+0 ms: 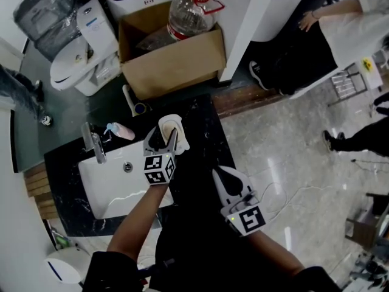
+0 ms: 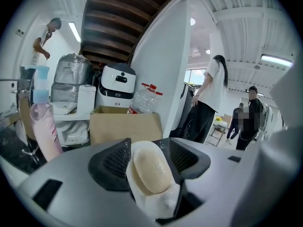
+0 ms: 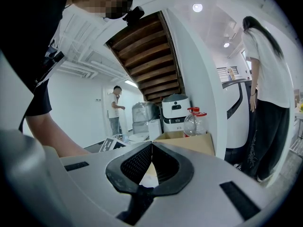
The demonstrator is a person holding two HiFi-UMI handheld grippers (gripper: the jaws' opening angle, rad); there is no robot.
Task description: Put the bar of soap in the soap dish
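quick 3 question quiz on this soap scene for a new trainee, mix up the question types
1. True or false: the cream oval bar of soap already lies in the white soap dish.
2. Pick one. The left gripper is closed on: A) the white soap dish, B) the pink bottle by the sink, C) nothing at all.
3. Fill the gap: in the right gripper view, the right gripper has its jaws ____ with nothing held between them.

Key: 1 true; 2 A; 3 shut.
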